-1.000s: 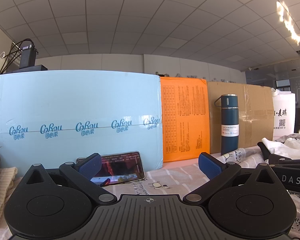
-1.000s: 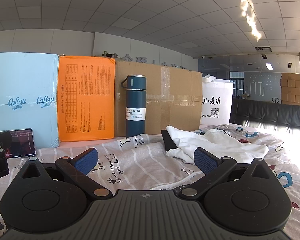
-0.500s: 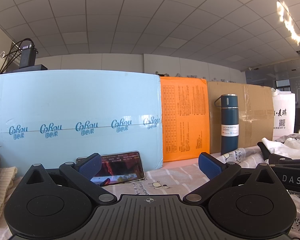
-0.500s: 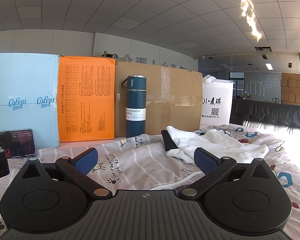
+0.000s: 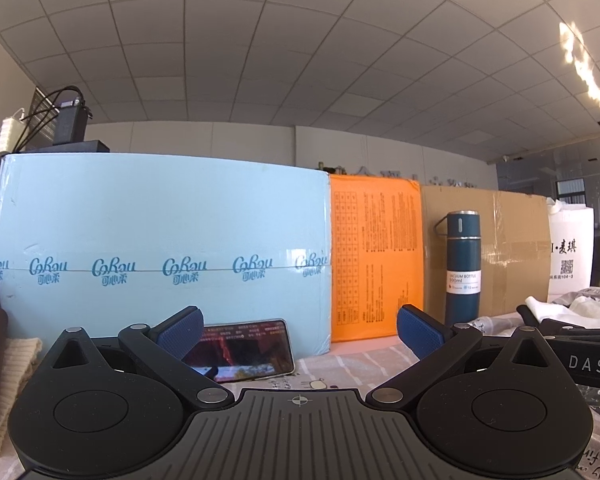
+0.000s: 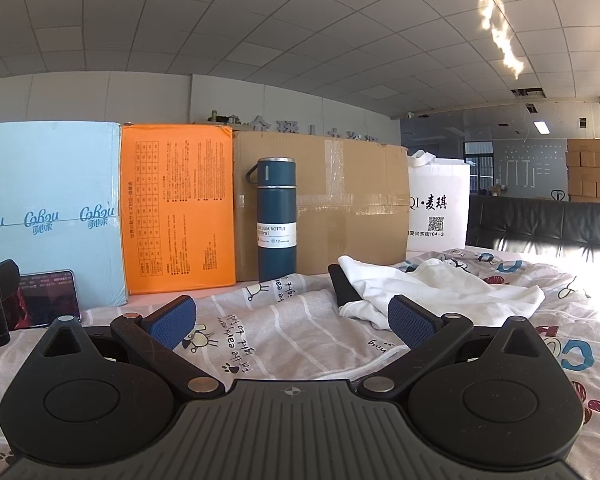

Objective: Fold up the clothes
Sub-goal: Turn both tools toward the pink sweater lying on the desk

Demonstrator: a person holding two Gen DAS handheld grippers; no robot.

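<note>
Left wrist view, going left to right: cream knit cloth (image 5: pixel 14 376) at the lower left edge, pale blue box (image 5: pixel 160 248) across the middle, phone (image 5: pixel 246 356) propped against it. Our left gripper (image 5: pixel 298 330) sits bottom centre, jaws spread wide, nothing between them. Then an orange box (image 5: pixel 376 256), blue bottle (image 5: pixel 463 264) and cardboard box (image 5: pixel 512 252), with the white garment (image 5: pixel 568 312) just peeking in at the right edge.

Right wrist view: same boxes on the left, the bottle (image 6: pixel 277 220) upright at centre, white bag (image 6: pixel 438 204) further right. Right gripper (image 6: pixel 292 318) at bottom centre, jaws also released and empty. The white garment (image 6: pixel 432 284) lies crumpled in the centre-right of the frame on the printed bedsheet (image 6: pixel 280 320), ahead of the right gripper and apart from it, with a black piece (image 6: pixel 342 286) showing at its left end.

We judge the garment light, soft and floppy; it will sag and bunch when lifted. Thin cloth can slip, so pinch a hem or corner, not the heaped middle. Best holds look like the near left edge by the black piece and the far right corner, one per gripper, to spread it flat first. Folding not yet started.
</note>
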